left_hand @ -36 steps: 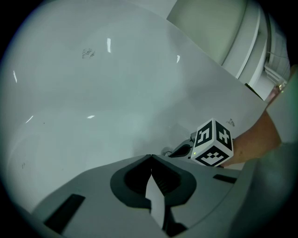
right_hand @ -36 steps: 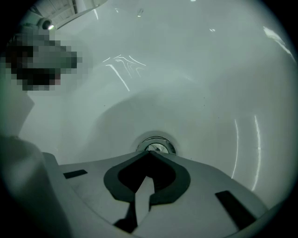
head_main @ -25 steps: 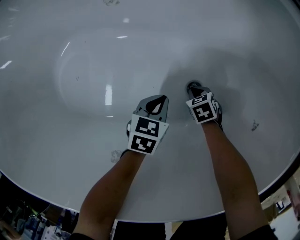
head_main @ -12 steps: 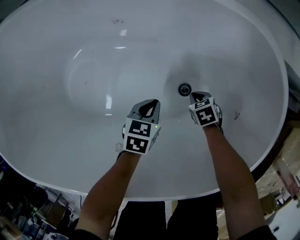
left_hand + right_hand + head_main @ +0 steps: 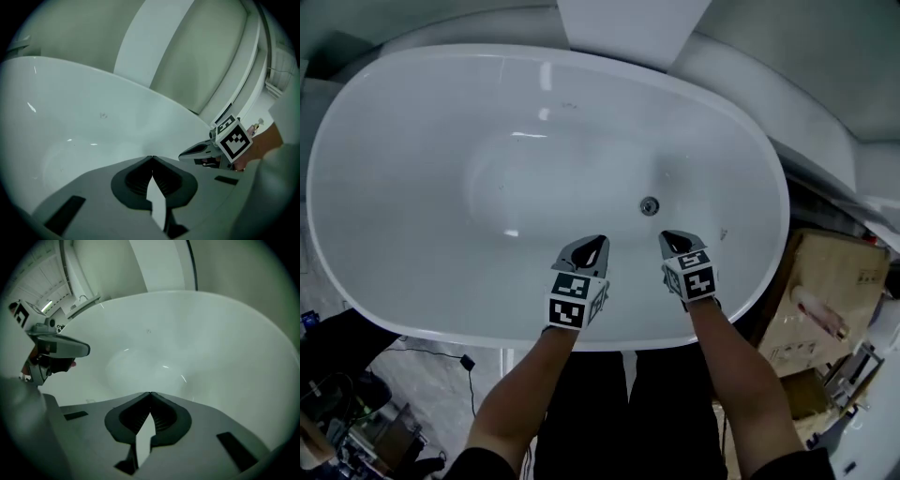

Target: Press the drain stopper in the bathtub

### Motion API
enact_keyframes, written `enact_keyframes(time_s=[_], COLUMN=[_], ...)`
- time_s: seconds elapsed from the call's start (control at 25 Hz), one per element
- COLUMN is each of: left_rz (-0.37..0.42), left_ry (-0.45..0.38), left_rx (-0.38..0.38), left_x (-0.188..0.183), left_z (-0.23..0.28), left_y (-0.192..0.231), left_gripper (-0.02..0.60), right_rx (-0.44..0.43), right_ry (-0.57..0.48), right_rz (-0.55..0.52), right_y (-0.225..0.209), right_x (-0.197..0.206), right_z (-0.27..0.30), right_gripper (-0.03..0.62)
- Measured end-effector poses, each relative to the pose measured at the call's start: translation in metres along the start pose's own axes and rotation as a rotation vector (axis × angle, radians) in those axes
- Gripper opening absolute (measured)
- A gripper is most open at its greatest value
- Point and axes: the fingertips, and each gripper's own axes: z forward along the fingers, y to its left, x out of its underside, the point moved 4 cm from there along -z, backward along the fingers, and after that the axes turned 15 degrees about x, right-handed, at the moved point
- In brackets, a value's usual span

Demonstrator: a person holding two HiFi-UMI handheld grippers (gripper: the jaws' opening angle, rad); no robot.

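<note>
At the far left of the head view, a dark cable (image 5: 431, 352) trails across the grey floor (image 5: 412, 403) just outside the white oval bathtub (image 5: 384, 206), which fills most of the frame. A white upright panel (image 5: 628, 28) stands behind the tub's far rim.

The left gripper (image 5: 600, 240) hovers over the near side of the basin, just inside the near rim, and points toward the far wall. Its marker cube (image 5: 574, 302) faces up at the wrist end. In the left gripper view its fingers (image 5: 126, 176) are brought together with the tips touching. Only a thin slit shows lower down, and nothing sits between them. Beyond them lies the smooth inner wall of the tub.

The drain stopper (image 5: 650, 206) is a small round metal disc set in the floor of the basin, right of centre. It lies ahead of both grippers and somewhat nearer the right one, and neither touches it. It is too small in the head view to tell whether it is pushed down or popped up.

The right gripper (image 5: 666, 237) hangs beside the left one at about the same height, apart from it, with its tip aimed roughly toward the drain. In the right gripper view its fingers (image 5: 164, 418) are likewise closed tip to tip and empty, over bare white enamel.

At the far right, outside the tub, a brown cardboard box (image 5: 825, 300) stands on the floor close to the tub's rim.
</note>
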Motion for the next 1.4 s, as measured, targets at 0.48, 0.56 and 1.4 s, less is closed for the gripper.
enact_keyframes(time_s=[0.48,0.56,1.4], left_rz=[0.084,0.11,0.292], left_ry=[-0.155,-0.165,-0.329], left_rx=[-0.028,-0.011,-0.06], left_x=[-0.129,-0.138,-0.229], left_z=[-0.196,-0.224,-0.35], left_y=[-0.133,-0.158,-0.307], left_gripper=[0.014,0.014,0.014], right_rx=[-0.051,-0.06,-0.14], right_ry=[-0.193,-0.234,-0.669], right_rz=[0.043,0.064,0.085], right_y=[0.053,0.063,0.047], right_x=[-0.076,-0.085,-0.168], right_z=[-0.261,-0.303,-0.558], right_gripper=[0.014,0.014,0.012])
